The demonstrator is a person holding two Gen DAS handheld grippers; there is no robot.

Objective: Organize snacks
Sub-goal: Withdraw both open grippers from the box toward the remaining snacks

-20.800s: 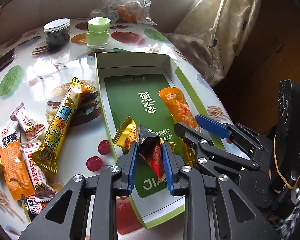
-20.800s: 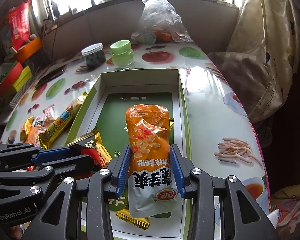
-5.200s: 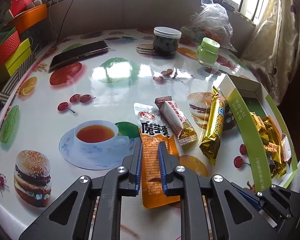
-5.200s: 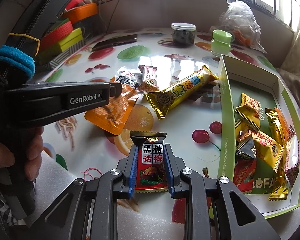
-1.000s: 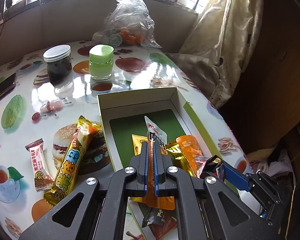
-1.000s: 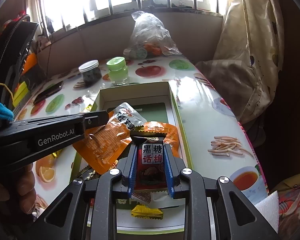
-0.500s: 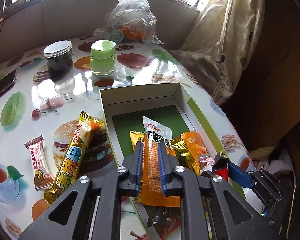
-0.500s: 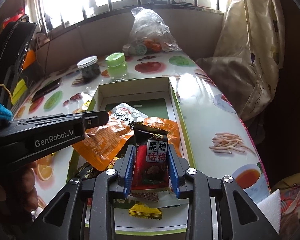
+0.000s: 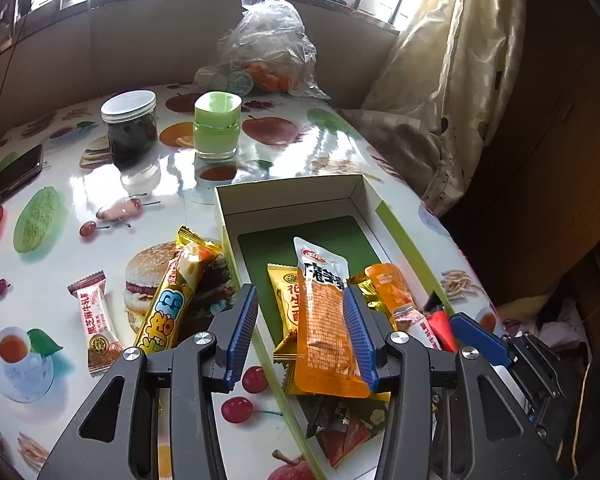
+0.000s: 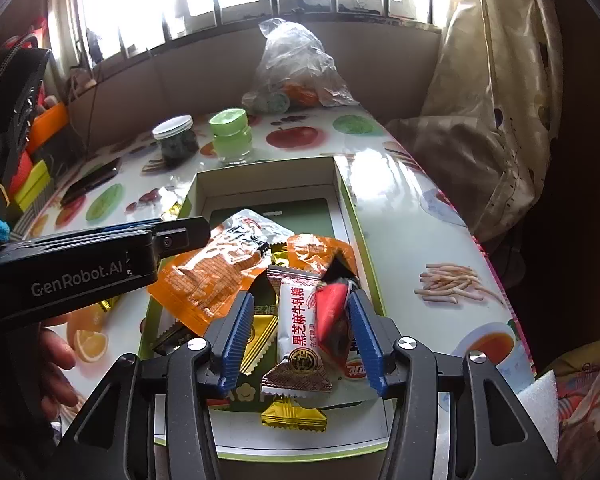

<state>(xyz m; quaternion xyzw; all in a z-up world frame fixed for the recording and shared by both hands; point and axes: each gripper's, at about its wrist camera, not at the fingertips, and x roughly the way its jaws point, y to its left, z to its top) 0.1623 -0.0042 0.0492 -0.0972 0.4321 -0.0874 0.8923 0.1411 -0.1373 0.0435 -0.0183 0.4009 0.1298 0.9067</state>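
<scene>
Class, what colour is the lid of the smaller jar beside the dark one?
Light green lid, clearest in the left wrist view.

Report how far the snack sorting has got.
Done: several packets, including the orange konjac pouch and red wrapped candy, lie in the green cardboard box. In hand: nothing; both grippers open. Left: the long yellow snack bar and pink sesame candy on the table.

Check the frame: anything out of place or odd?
Two snacks lie outside the box, on the table left of it: a long yellow bar, one end on the box's left wall, and a small pink-and-white candy. Inside, the packets are piled loosely. Both tools, left and right, are open.
</scene>
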